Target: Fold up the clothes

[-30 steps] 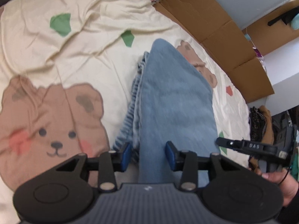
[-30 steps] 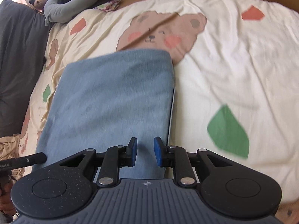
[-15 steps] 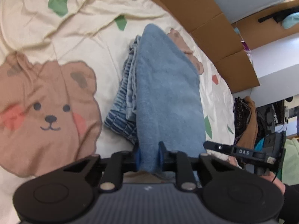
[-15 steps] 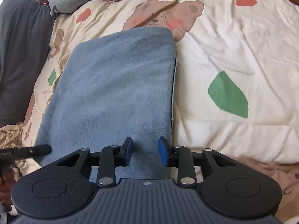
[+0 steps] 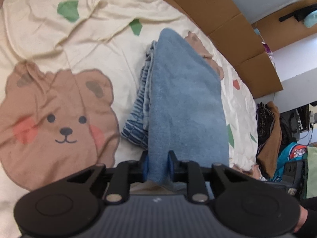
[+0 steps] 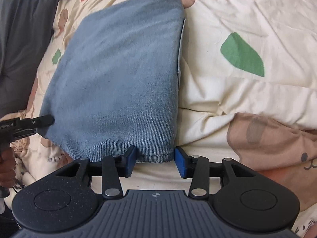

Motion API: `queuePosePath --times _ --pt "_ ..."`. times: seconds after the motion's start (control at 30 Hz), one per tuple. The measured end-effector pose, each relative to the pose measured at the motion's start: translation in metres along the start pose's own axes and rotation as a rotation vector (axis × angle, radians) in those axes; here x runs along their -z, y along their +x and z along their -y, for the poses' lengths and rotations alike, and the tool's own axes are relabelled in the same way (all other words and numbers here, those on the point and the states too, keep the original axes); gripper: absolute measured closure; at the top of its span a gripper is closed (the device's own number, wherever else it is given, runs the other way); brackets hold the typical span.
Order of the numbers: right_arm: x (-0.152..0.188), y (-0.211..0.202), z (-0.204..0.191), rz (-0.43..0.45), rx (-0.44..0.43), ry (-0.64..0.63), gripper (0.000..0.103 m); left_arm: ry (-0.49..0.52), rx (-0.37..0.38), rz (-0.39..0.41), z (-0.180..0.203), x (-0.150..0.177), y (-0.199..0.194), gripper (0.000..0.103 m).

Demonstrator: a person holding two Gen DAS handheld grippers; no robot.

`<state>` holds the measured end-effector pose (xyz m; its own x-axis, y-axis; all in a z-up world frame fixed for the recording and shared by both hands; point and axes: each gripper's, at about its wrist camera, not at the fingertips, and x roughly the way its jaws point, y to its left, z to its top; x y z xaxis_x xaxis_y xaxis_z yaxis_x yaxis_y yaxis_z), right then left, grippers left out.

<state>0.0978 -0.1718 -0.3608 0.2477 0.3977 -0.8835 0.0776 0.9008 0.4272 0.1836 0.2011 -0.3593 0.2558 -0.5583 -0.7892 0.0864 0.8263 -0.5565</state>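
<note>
Low, left gripper (image 5: 158, 167) opening around jeans (image 5: 184, 103)

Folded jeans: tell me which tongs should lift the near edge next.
Probably left. The left tongs, jaws opening, have the jeans edge between them; the right tongs stand open around a corner.

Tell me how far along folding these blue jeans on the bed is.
Mostly done: the jeans already lie as a compact folded stack on the bear-print cover. In hand: the left tongs have the near edge between them, jaws opening; the right tongs stand open around the hem corner. Left: letting go, perhaps tidying the uneven layers.
</note>
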Motion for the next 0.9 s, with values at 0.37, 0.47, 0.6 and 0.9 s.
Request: queuePosePath --times 0.37,0.47,0.6,0.9 --pt "-0.034 -0.022 0.022 0.105 -0.014 0.037 0.056 0.019 -0.017 0.09 0.001 -0.033 0.008 0.039" --pt "-0.047 -0.016 0.024 0.115 -0.031 0.02 0.055 0.031 -0.024 0.083 -0.001 -0.042 0.021 0.036" --pt "-0.061 -0.007 0.028 0.127 -0.042 0.024 0.055 0.027 -0.03 0.073 -0.004 -0.053 0.034 0.033" --pt "-0.085 0.023 0.034 0.149 -0.087 0.108 0.047 0.061 -0.036 0.027 -0.002 -0.071 0.06 0.03"
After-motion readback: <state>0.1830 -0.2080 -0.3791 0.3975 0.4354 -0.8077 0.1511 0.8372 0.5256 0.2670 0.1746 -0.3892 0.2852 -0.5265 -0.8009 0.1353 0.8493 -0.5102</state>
